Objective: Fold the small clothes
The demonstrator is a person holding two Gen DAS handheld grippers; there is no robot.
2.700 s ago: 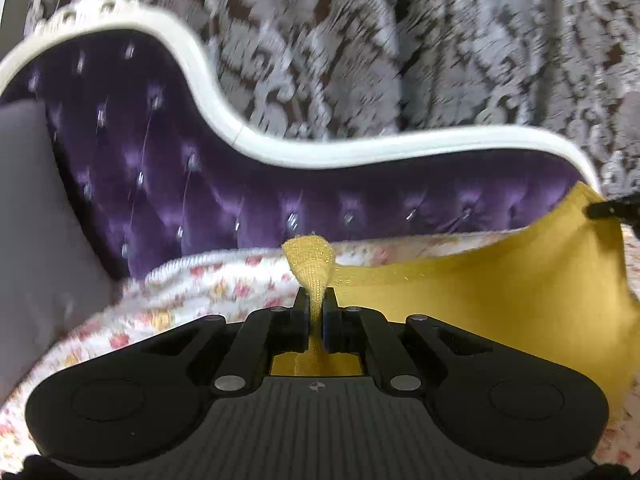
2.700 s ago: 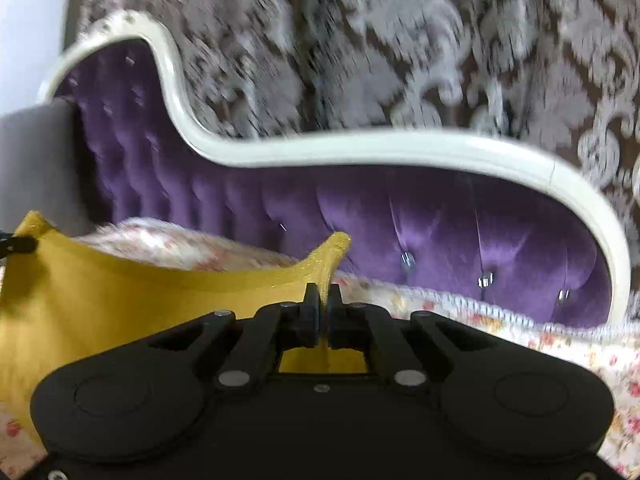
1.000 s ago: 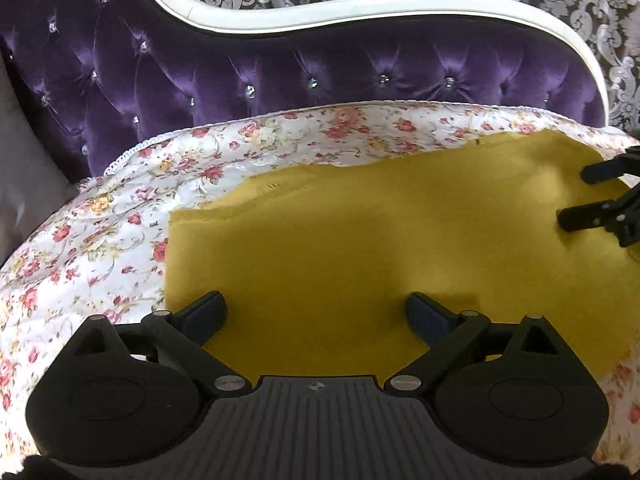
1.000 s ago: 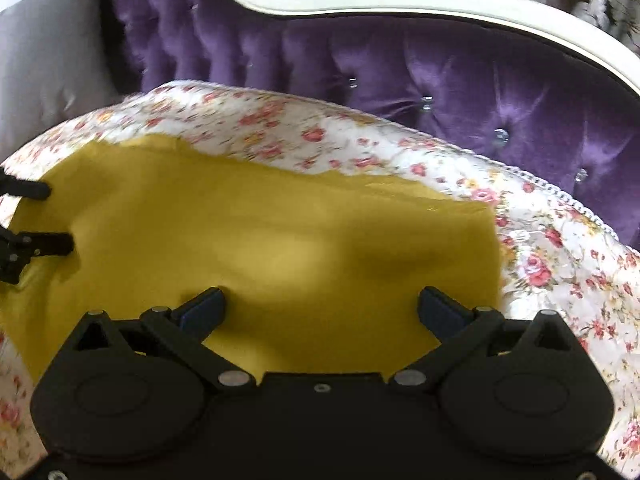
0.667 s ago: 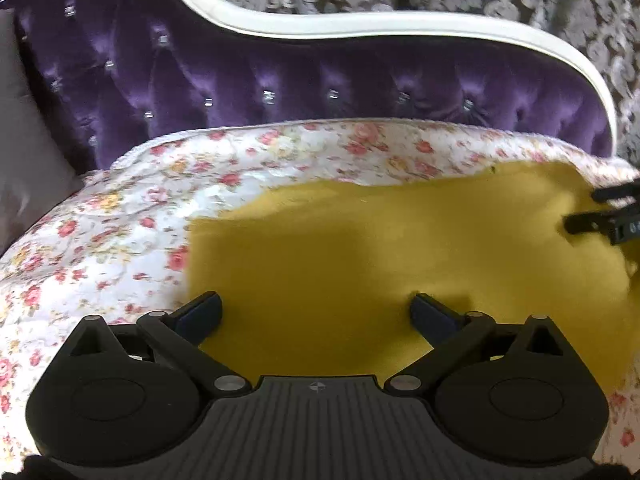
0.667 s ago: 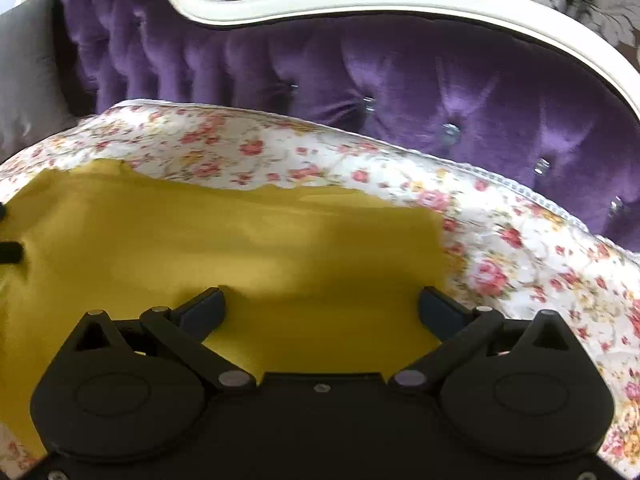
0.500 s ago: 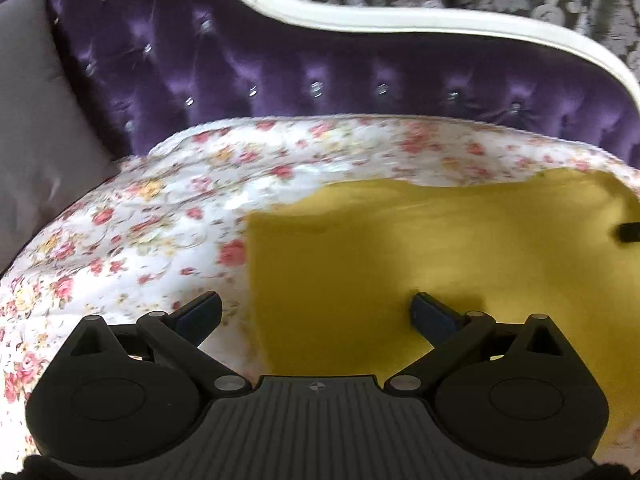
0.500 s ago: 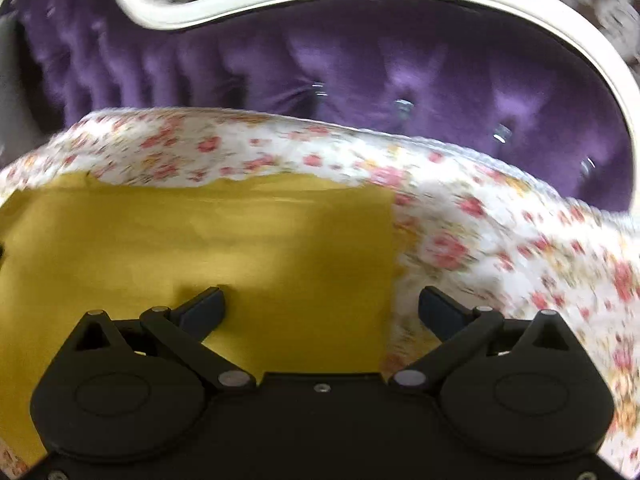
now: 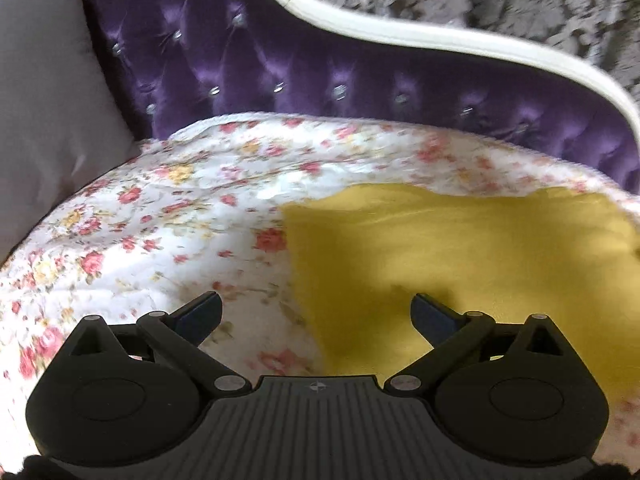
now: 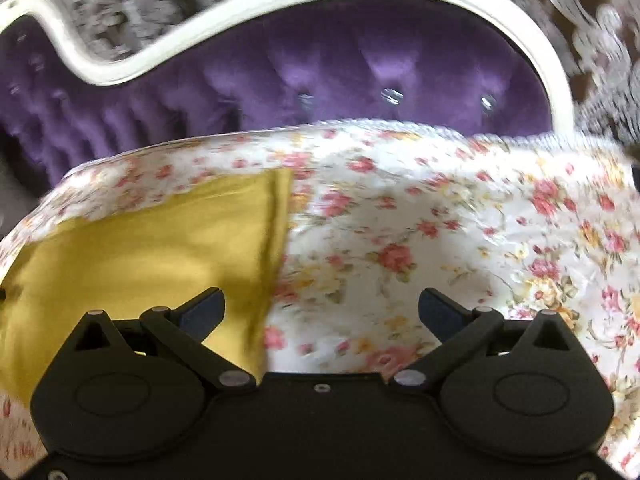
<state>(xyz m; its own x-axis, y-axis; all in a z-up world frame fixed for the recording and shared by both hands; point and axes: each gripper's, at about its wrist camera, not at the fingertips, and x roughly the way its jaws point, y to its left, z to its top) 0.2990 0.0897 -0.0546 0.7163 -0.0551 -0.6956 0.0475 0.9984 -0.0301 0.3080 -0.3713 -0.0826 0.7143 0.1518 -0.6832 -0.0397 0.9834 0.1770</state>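
A mustard-yellow garment (image 9: 472, 256) lies flat on the floral sheet (image 9: 168, 216). In the left wrist view it fills the right half, with its left edge running down between my fingers. My left gripper (image 9: 316, 312) is open and empty, straddling that left edge. In the right wrist view the yellow garment (image 10: 152, 248) lies at the left, its right edge just inside my left finger. My right gripper (image 10: 322, 308) is open and empty, mostly over bare floral sheet (image 10: 460, 240).
A purple tufted sofa back (image 9: 360, 80) with a white curved frame (image 9: 440, 40) rises behind the sheet. A grey cushion (image 9: 48, 92) stands at the far left. Patterned grey wallpaper (image 10: 600, 40) is behind the sofa.
Both grippers let go of the garment, which now lies flat. Since then the left gripper has slid left to its left edge and the right gripper right past its right edge.
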